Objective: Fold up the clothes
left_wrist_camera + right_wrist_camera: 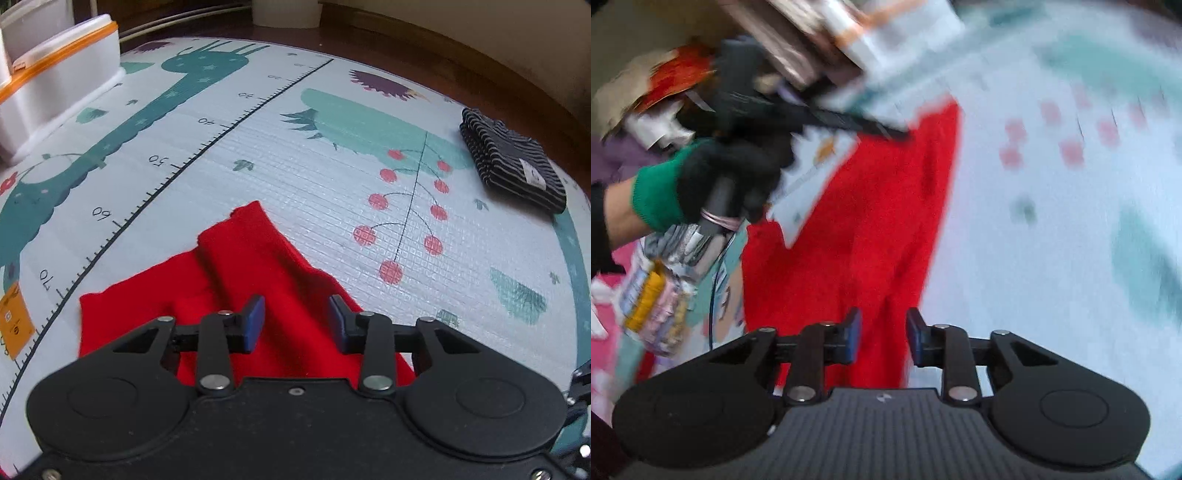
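Note:
A red garment lies partly folded on the printed play mat, with a raised fold running away from me. My left gripper hovers over its near part, open, with nothing between the blue pads. The right wrist view is motion-blurred. In it the red garment stretches ahead, and my right gripper stands open above its near edge, the pads off the cloth. A hand in a black and green glove holds the left gripper over the garment's far side.
A folded black-and-white striped garment rests at the mat's far right. A white bin with an orange rim stands at the far left edge. Wooden floor lies beyond the mat. Packets and clutter sit left of the red garment.

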`<state>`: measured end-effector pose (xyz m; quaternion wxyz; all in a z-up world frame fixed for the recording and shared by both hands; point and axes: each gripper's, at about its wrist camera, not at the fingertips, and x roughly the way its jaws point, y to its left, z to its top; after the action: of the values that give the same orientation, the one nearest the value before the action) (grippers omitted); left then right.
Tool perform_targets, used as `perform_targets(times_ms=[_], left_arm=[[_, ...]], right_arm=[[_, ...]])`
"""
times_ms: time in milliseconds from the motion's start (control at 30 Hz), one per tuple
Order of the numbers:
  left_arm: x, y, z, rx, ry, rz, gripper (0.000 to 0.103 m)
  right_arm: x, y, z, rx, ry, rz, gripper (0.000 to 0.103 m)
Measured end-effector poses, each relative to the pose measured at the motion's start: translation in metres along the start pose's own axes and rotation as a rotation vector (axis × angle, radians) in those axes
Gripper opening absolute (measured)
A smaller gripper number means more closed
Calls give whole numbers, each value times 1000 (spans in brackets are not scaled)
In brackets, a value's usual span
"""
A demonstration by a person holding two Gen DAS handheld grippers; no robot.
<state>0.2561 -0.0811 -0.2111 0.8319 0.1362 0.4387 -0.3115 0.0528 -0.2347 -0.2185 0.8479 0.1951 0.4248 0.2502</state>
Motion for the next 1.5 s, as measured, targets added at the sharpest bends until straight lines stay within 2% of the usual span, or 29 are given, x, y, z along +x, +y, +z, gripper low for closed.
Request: perform_targets(times_ms=[100,200,233,333,367,433,600,733,800,867,1033,1133,1200,1233,1300,1367,1433,1500], left_arm=[[9,-5,0,19,-17,25,36],[28,-4,-2,12,49,69,36],[34,-2,-4,9,73,82,36],[32,2,-5,-15,95,81,35],[28,5,-5,-19,82,78,35],[15,17,-4,-89,47,57,35],[-8,45,-1,-143,1,71,35],[-5,34,3,-119,-8,49,35],[5,25,3,-88,21,37,35],[8,19,0,-66,58,31,35],[-45,35,-2,-20,80,4,37],[-89,46,-27,-55,102,-15,39],[-115,45,-50,-82,121,-32,39],[-127,43,-66,-93,135,-38,39],[-143,39,-94,-114,158,-44,39],[-155,40,-120,-158,180,-45,41],[-164,49,-146,-241,182,-43,44],[-171,65,-170,-367,153,-36,48]], right_arm=[[22,19,7,-131,-11,-1,23],[61,20,0,-156,124,-30,23],[64,21,-4,-175,118,-33,23],[62,29,-9,-246,120,-55,23],[59,30,-9,-253,120,-60,23],[52,25,-11,-253,111,-65,23],[47,35,-18,-311,64,-76,23],[50,30,-17,-306,87,-66,23],[56,24,-16,-260,114,-75,22],[52,27,-15,-257,103,-80,23],[36,38,-19,-315,31,-69,23],[52,36,-23,-298,92,-64,23],[59,37,-27,-335,112,-67,22],[59,41,-27,-360,117,-77,22],[56,43,-25,-331,124,-84,25],[49,48,-25,-340,97,-78,25],[45,54,-25,-356,74,-87,25],[50,55,-25,-342,91,-91,25]])
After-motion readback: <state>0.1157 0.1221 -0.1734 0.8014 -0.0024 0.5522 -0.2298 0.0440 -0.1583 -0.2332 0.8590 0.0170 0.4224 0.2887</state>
